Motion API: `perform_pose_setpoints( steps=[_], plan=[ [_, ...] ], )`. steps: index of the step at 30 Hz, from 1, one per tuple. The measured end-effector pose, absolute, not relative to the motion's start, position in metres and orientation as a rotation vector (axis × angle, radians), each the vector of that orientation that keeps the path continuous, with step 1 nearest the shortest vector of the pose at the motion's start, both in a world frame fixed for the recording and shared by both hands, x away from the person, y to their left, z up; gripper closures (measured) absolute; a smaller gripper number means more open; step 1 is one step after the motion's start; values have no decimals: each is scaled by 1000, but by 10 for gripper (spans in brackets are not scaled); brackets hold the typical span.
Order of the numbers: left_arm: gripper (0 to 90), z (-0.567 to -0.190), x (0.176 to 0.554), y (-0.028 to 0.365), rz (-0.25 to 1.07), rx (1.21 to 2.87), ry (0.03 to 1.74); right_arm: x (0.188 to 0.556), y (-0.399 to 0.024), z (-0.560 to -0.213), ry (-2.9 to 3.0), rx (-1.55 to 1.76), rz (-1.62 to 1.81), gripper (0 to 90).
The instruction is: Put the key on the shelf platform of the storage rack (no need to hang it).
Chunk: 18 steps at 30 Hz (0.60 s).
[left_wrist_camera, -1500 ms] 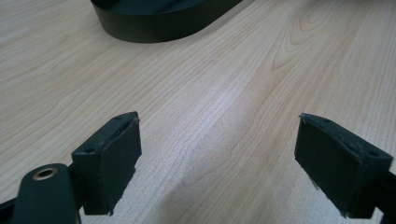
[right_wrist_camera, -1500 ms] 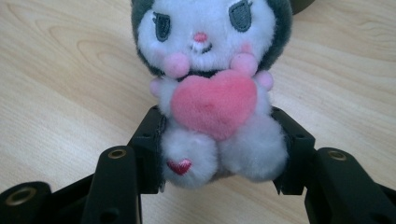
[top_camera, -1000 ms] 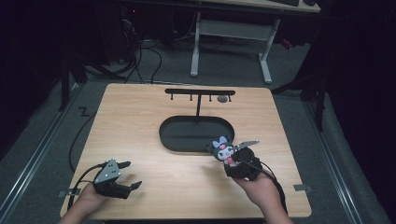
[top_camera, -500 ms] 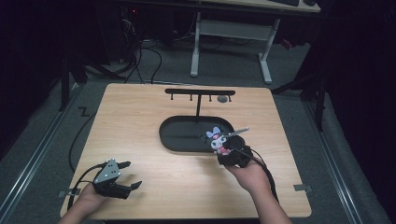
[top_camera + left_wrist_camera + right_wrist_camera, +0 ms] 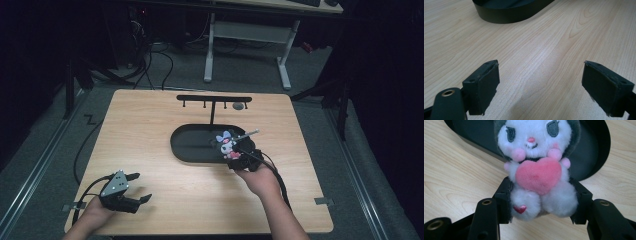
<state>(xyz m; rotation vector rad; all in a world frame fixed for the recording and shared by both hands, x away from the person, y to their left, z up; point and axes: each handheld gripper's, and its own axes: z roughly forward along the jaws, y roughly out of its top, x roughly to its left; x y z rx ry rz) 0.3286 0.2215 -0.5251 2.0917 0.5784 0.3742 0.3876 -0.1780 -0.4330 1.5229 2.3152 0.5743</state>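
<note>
A wooden table (image 5: 165, 200) seen from above, dark room around it; a black oval tray (image 5: 192, 145) sits at the centre of the frame, and behind it, toward the top, stands a thin black rack (image 5: 214, 98) with small hooks; just right of centre, the right gripper (image 5: 239, 159) has its jaws clamped on the lower body of a small plush toy (image 5: 227, 144), white face, dark hood, pink heart held at its chest; the toy is upright at the tray's right end, above the near rim; in the right gripper view the plush toy (image 5: 539, 170) sits centre frame, squeezed between both pads, tray behind it; at lower left, the left gripper (image 5: 134, 187) rests low over bare wood, jaws wide apart, holding nothing; its own view shows the tray's wall (image 5: 506, 16) at upper left.
</note>
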Motion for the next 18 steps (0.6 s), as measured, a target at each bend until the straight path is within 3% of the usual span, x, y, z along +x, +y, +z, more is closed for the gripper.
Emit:
perform_pose_setpoints(
  steps=[18],
  plan=[
    [155,-525,329,222,371,2084,578,430,-170,-448,2290,1600,553,477]
  ],
)
